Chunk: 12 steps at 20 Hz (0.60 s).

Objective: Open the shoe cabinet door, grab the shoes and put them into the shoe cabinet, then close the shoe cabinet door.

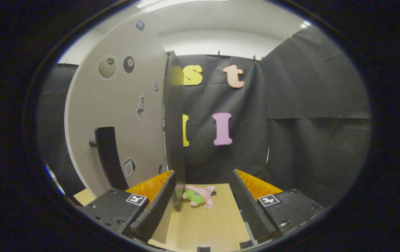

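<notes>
In the gripper view, the claw (pixel 203 196) is spread wide. Its two black fingers (pixel 156 204) stick out ahead with a big gap between them, and nothing is pinched in that gap. Each finger has an orange part behind it and a small black-and-white square tag on its block.

The shoe cabinet door (pixel 123 115) is a big grey panel that stands tall, just ahead of the left finger. Its long side runs up and down. The door is swung open, so its thin dark edge (pixel 175 129) points toward the claw, and its flat grey face looks off to the left. The bottom of that edge comes down right beside the tip of the left finger; I cannot tell if they touch. A black handle (pixel 109 157) sits low on the grey face, and it also runs up and down. A few small stickers are dotted over the door.

Below is a light wooden surface (pixel 203 224). A small pink and green soft toy (pixel 199 196) lies on it, between the fingers and a little beyond their tips, just beside the bottom of the door's edge. It lies flat, stretched from side to side.
</notes>
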Available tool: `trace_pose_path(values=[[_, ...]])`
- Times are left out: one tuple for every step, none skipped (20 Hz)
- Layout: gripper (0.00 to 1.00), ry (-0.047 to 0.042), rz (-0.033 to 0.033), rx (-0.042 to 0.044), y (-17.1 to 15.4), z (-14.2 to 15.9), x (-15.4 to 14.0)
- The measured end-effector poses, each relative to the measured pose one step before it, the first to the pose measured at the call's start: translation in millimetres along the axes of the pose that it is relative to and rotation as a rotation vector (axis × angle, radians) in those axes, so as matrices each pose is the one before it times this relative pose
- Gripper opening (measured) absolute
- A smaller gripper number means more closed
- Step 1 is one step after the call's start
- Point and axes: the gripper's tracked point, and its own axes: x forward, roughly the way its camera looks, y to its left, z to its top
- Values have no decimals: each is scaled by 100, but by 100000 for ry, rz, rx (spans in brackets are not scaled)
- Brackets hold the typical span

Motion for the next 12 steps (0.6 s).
trace_pose_path(values=[[100,-295,4448,416,1756,74,-113],[100,-48,-554,-877,433,-18,-148],[98,-907,-1958,-730,7,303,-120],[94,-1289,-1448,-1155,153,306,-255],[94,-1257,-1488,-623,141,287,-69],[94,-291,-1857,-177,98,-46,52],[94,-301,-1620,146,83,22,-56],[93,-71,-1492,433,173,-49,-69],[93,-746,-1372,159,163,130,-162],[93,-461,-839,-275,340,-48,-82],[93,-521,-699,-110,444,3,-236],[93,-802,-536,-339,656,41,-257]])
